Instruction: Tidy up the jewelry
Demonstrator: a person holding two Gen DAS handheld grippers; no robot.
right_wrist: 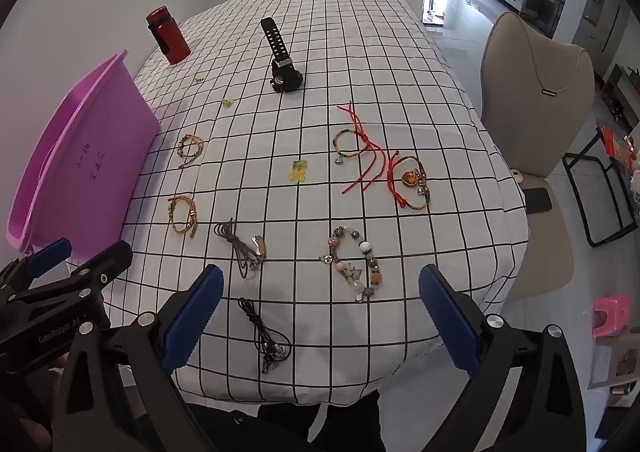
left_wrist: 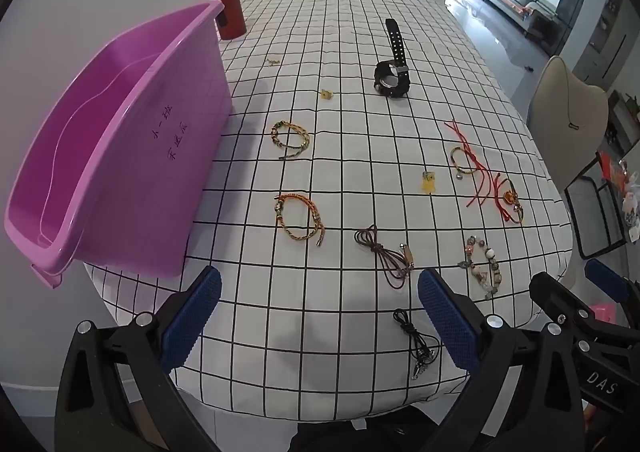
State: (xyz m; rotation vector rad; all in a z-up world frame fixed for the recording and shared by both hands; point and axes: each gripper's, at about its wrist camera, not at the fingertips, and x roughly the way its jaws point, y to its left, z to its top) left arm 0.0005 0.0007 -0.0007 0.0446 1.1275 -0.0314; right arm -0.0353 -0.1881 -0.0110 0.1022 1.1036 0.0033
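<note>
- The left hand-held gripper (left_wrist: 320,320) is held released above the near edge of the worktop (left_wrist: 360,180), its blue pads spread wide with nothing between them.
- The right hand-held gripper (right_wrist: 320,320) is likewise held released over the near edge, nothing gripped; it is also seen at the lower right of the left wrist view.
- The worktop is covered by a white cloth with a black grid.
- A pink bin (left_wrist: 120,140) is seen tilted at the left edge of the worktop, its opening turned to the left; dark handwriting is carried on its side wall.
- A red bottle (left_wrist: 226,6) stands upright just behind the bin.
- A black watch (left_wrist: 392,72) is laid toward the far middle, its strap stretched away.
- Two braided bracelets are laid near the bin: a greenish one (left_wrist: 291,139) and, nearer, an orange one (left_wrist: 299,219).
- A brown cord (left_wrist: 390,254) is laid near the left gripper's right pad, and a black cord (left_wrist: 418,344) lies just beside that pad, at the near edge.
- A beaded bracelet (right_wrist: 357,263) is laid between the right gripper's pads as viewed, but well ahead of them.
- Red strings (right_wrist: 366,156) are tangled with two bracelets on the right side.
- A yellow charm (right_wrist: 298,171) is laid in the middle, and two small gold pieces (left_wrist: 327,94) lie farther back.
- A beige chair (right_wrist: 532,100) is set at the right of the worktop.
</note>
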